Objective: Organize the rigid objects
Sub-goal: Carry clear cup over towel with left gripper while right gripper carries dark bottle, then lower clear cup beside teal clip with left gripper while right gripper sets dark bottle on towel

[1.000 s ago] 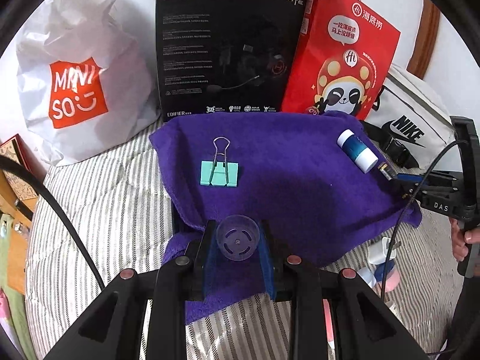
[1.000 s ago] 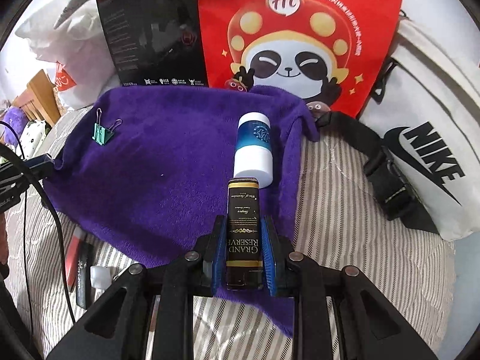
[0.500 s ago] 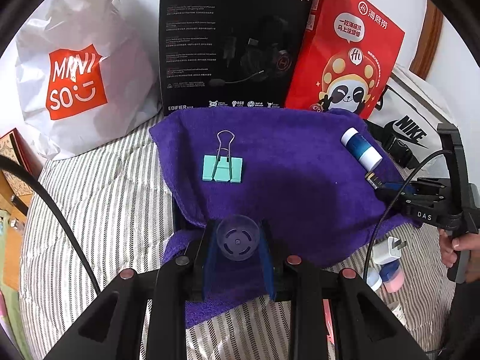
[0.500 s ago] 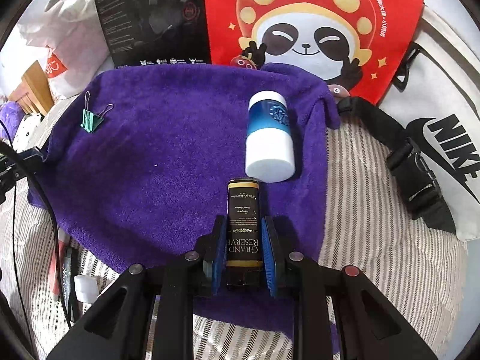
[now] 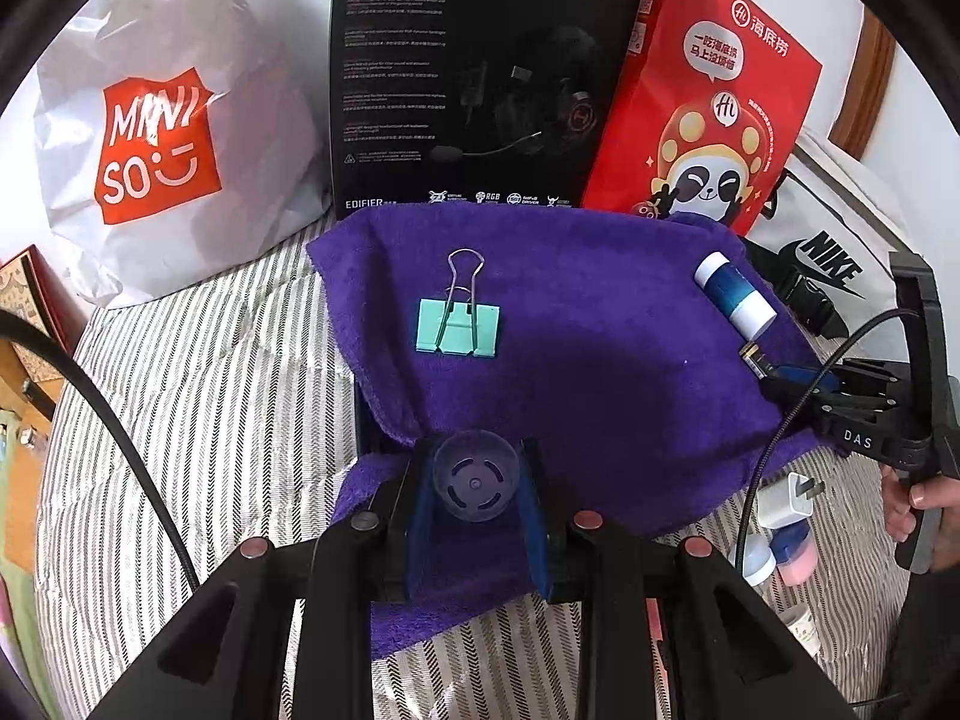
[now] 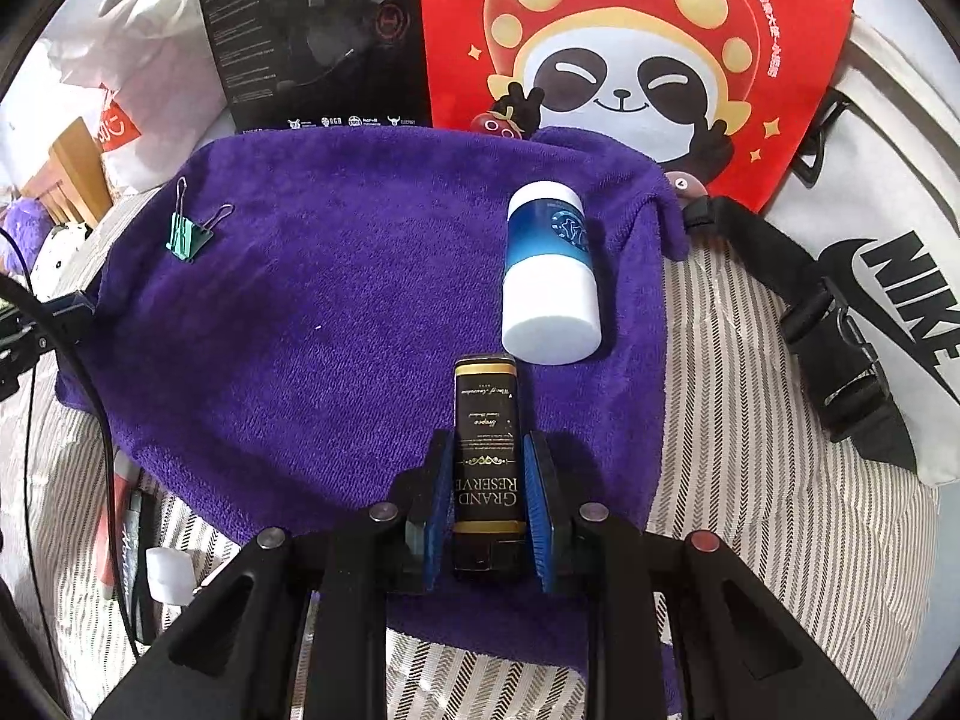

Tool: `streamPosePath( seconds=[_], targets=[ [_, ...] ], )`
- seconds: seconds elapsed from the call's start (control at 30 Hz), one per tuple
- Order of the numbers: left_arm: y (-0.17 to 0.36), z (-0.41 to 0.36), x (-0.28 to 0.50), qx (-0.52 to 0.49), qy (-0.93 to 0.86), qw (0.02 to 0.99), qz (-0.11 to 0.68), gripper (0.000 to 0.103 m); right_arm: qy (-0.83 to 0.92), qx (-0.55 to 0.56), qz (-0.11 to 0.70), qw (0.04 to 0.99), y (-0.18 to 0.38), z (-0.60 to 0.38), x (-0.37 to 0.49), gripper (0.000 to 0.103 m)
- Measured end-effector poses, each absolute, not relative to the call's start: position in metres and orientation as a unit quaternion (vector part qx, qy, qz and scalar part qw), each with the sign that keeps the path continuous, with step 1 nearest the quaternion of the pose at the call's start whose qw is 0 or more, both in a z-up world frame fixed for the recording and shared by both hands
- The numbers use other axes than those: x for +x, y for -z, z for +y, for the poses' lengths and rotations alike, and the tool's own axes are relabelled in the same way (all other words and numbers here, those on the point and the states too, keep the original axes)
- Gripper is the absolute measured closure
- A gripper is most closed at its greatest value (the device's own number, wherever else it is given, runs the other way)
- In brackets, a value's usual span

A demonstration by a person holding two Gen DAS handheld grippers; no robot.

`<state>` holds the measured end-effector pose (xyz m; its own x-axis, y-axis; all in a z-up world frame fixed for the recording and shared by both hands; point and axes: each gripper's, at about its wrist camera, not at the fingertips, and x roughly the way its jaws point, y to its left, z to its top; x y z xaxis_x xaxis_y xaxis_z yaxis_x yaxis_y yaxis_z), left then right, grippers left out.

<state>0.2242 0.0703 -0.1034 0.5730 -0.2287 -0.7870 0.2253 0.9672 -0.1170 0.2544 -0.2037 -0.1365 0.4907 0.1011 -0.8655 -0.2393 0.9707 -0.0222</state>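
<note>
Two grippers over one purple towel (image 5: 600, 330) spread on a striped bedcover (image 5: 210, 390).

Left edge: white Miniso bag (image 5: 168, 138), its top cut off by the fisheye rim; a reddish box corner and wooden items beside it are too cropped to identify.

Left of centre: mint-green binder clip (image 5: 457, 327) lying flat on the towel, wire handles pointing away.

Centre rear: black headset box (image 5: 474, 72) standing upright, small print unreadable; red panda bag (image 5: 708, 108) touching its right side.

Centre front: left gripper (image 5: 475, 483), blue pads pressed on both sides of a small clear round cap (image 5: 475, 480), held just above the towel's near edge.

Right: blue-and-white bottle (image 6: 549, 276) lying on its side on the towel. Just in front of it, right gripper (image 6: 487, 498), narrowly set and clamped on a slim black bottle labelled Grand Reserve (image 6: 486, 444); its lower end is hidden between the pads, its far tip near the blue-and-white bottle.

Far right: white Nike bag (image 6: 888, 252) with black strap, partly out of frame. A white plug (image 5: 786, 501) and small pink and blue items lie off the towel, hard to identify.
</note>
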Motion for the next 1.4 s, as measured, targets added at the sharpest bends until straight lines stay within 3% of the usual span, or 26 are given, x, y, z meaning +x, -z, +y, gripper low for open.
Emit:
streamPosePath(
  seconds=[0.23,1.4],
  targets=[
    [0.107,0.071,0.228,-0.006,0.124,0.888,0.443,0.078,-0.110,-0.051,0.485,0.866,0.132,-0.208,0.247,0.068],
    [0.134,0.038,0.287,0.055,0.089,0.880,0.463,0.077,-0.127,-0.009,0.452,0.883,0.115,-0.234,0.218,0.066]
  ],
)
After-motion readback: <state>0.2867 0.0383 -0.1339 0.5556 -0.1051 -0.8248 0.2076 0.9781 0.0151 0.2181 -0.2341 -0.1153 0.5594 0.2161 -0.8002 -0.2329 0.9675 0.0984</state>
